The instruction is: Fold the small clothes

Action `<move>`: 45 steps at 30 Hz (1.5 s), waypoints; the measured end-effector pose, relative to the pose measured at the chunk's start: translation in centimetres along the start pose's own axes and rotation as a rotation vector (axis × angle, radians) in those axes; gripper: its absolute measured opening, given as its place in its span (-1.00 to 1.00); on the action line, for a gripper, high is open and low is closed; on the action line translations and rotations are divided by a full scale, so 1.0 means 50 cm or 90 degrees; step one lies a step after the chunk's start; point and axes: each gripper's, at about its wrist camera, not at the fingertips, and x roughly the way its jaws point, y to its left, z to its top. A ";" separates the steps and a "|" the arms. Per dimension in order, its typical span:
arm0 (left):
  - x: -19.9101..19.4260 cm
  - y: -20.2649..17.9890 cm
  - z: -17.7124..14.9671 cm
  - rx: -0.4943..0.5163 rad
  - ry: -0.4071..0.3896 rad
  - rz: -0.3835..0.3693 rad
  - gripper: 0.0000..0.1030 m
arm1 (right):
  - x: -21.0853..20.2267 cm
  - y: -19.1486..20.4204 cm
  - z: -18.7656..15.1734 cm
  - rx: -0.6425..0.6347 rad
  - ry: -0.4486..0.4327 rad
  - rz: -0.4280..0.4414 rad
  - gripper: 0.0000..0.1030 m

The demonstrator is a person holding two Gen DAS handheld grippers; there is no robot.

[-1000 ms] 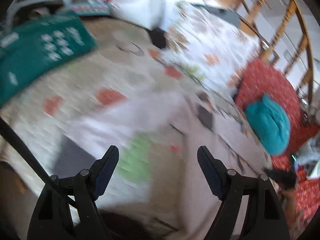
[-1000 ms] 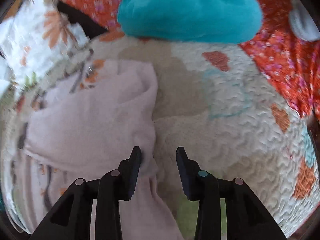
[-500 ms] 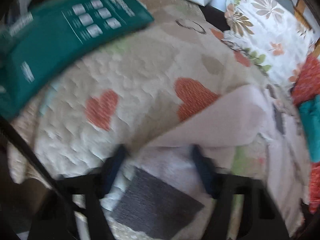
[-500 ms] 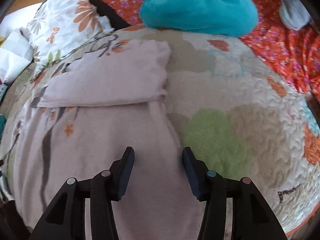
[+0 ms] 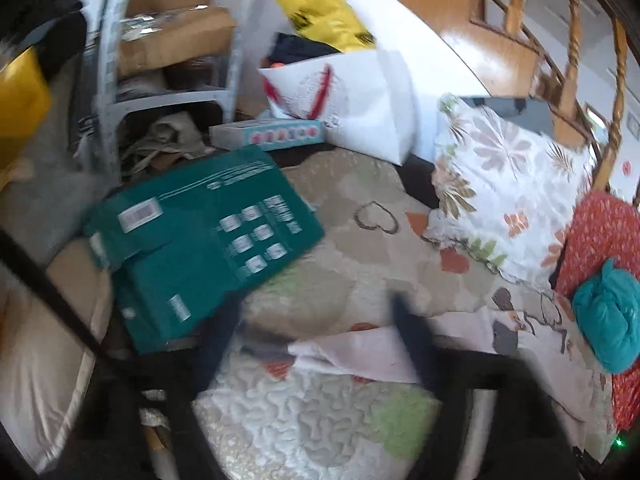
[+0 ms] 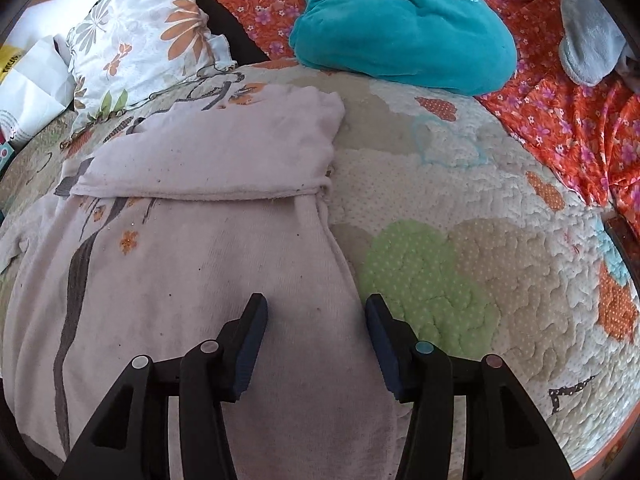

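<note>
A pale pink garment (image 6: 200, 248) with a dark printed pattern lies on the quilted bedspread (image 6: 460, 240), its far part folded over toward me. My right gripper (image 6: 316, 312) is open and empty, hovering over the garment's right edge. In the left wrist view my left gripper (image 5: 320, 320) is blurred by motion, its fingers spread wide, with a pink corner of the garment (image 5: 352, 354) lying between them on the quilt. Nothing is held.
A teal fleece bundle (image 6: 404, 28) and a floral pillow (image 6: 140, 48) lie on the far side of the bed, with an orange flowered sheet (image 6: 560, 112) at right. A green box (image 5: 200, 248), a white bag (image 5: 340, 100) and shelves (image 5: 160, 60) stand off the bed's edge.
The right gripper has pulled back from the folded part and opened wider. The left gripper has swung fast, tilting up toward the shelves and green box; its view is blurred.
</note>
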 end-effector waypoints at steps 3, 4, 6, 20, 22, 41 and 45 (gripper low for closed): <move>0.049 0.058 -0.045 -0.044 0.068 0.013 0.67 | 0.001 0.004 0.000 -0.005 -0.002 -0.004 0.14; 0.077 0.079 -0.057 -0.074 0.108 0.003 0.67 | 0.001 0.004 0.001 -0.007 -0.003 -0.005 0.14; 0.112 0.124 -0.072 -0.159 0.155 -0.034 0.67 | 0.003 0.005 0.001 -0.012 -0.005 -0.008 0.17; 0.343 0.114 -0.068 -0.290 0.284 0.018 -0.85 | 0.016 -0.013 0.007 0.019 -0.003 -0.026 0.58; 0.312 0.096 -0.034 -0.288 0.253 0.000 -0.86 | 0.013 -0.012 0.007 0.013 -0.005 -0.029 0.58; -0.029 -0.690 -0.062 0.142 0.212 -0.404 0.39 | -0.004 -0.031 0.016 0.061 -0.005 0.038 0.61; 0.001 -0.640 -0.130 0.163 0.219 -0.310 0.42 | -0.013 -0.036 0.014 0.073 -0.003 0.066 0.61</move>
